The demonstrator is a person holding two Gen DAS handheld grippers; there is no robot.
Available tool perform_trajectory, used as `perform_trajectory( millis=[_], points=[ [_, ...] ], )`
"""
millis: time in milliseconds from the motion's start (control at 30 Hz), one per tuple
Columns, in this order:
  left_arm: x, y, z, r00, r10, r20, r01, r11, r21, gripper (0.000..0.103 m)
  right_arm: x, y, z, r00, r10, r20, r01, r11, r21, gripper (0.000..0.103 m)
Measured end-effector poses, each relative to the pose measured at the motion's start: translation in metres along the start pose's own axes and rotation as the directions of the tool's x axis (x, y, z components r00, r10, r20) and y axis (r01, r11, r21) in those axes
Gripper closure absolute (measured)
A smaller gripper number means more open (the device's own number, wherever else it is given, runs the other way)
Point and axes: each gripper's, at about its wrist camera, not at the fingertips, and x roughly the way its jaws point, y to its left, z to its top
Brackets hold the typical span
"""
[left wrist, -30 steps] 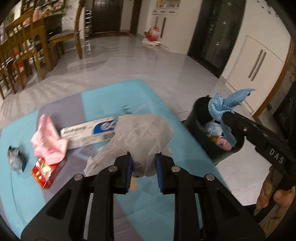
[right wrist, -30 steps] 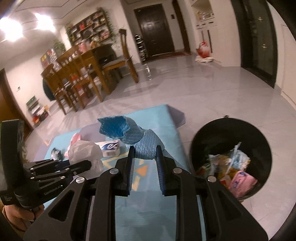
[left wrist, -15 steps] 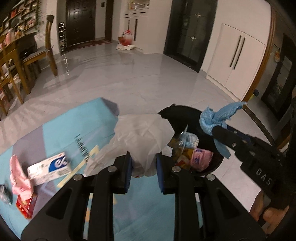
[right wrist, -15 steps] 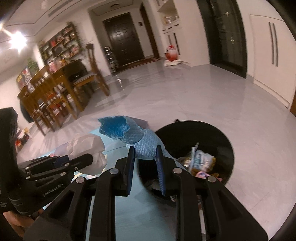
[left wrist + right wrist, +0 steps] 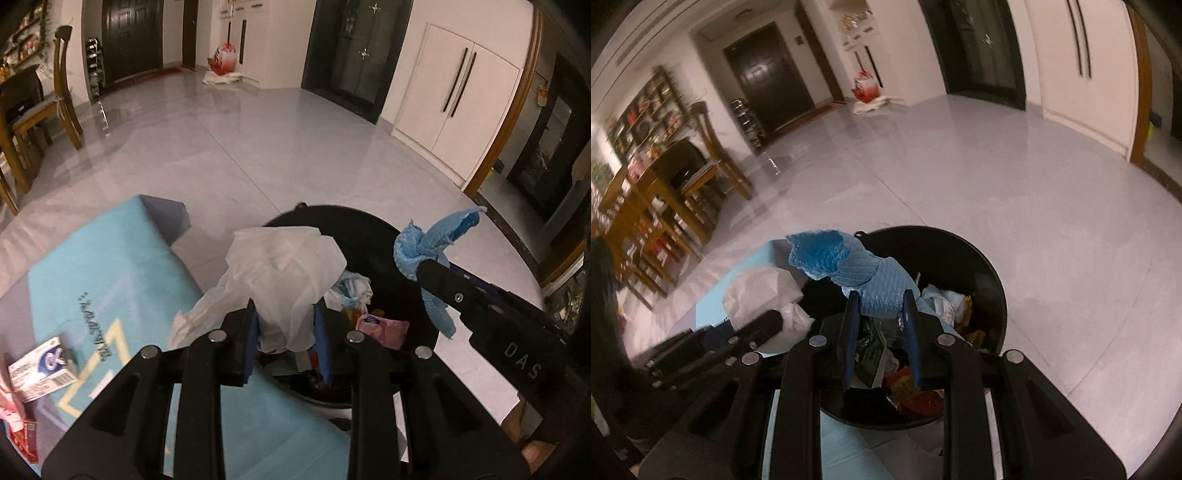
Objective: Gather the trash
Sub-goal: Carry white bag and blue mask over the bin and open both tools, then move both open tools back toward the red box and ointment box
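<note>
Two items in hand, one per gripper. Left gripper (image 5: 284, 332): fingers (image 5: 248, 334) clamped on a crumpled white tissue (image 5: 286, 266), having just eased slightly apart, tissue still between them; the wad hung over the near rim of the black bin (image 5: 369, 221). Right gripper (image 5: 881, 326): fingers (image 5: 909, 325) clamped on a twisted blue cloth (image 5: 857, 273), held directly above the bin's open mouth. Bin contents: mixed wrappers, a pink packet (image 5: 384, 328), pale plastic. Bin stood on the grey tile floor, touching the edge of a light-blue mat (image 5: 110, 266). Left on the mat: a white-and-blue carton (image 5: 40, 373), and red and pink scraps at the frame's edge. Step judged: delivery, both loads at the drop point. Next move would call for spreading both pairs of fingers and letting each piece fall clear inside the rim; the tissue sat closest to the edge and might want a nudge inward first.
</note>
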Motion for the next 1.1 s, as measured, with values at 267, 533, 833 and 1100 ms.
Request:
perform_trajectory(
  millis=[267, 533, 833, 1100],
  points=[
    [0.022, -0.005, 0.001, 1.000, 0.009, -0.027, -0.009, 1.000, -0.003, 0.055, 0.010, -0.012, 0.003, 0.999, 0.007, -0.052, -0.001, 0.994, 0.106, 0.077],
    [0.016, -0.012, -0.002, 0.999, 0.040, 0.012, -0.040, 0.998, 0.039, 0.026, 0.010, -0.020, 0.003, 0.998, 0.021, -0.067, -0.010, 0.987, 0.160, 0.063],
    [-0.012, -0.004, -0.013, 0.991, 0.110, 0.079, -0.113, 0.993, 0.035, 0.011, -0.002, -0.017, 0.006, 0.998, 0.047, -0.034, -0.042, 0.987, 0.155, 0.056],
    [-0.039, 0.009, -0.027, 0.982, 0.154, 0.105, -0.155, 0.988, -0.004, 0.003, -0.010, -0.010, 0.006, 0.999, 0.045, -0.005, -0.044, 0.990, 0.131, 0.040]
  ],
)
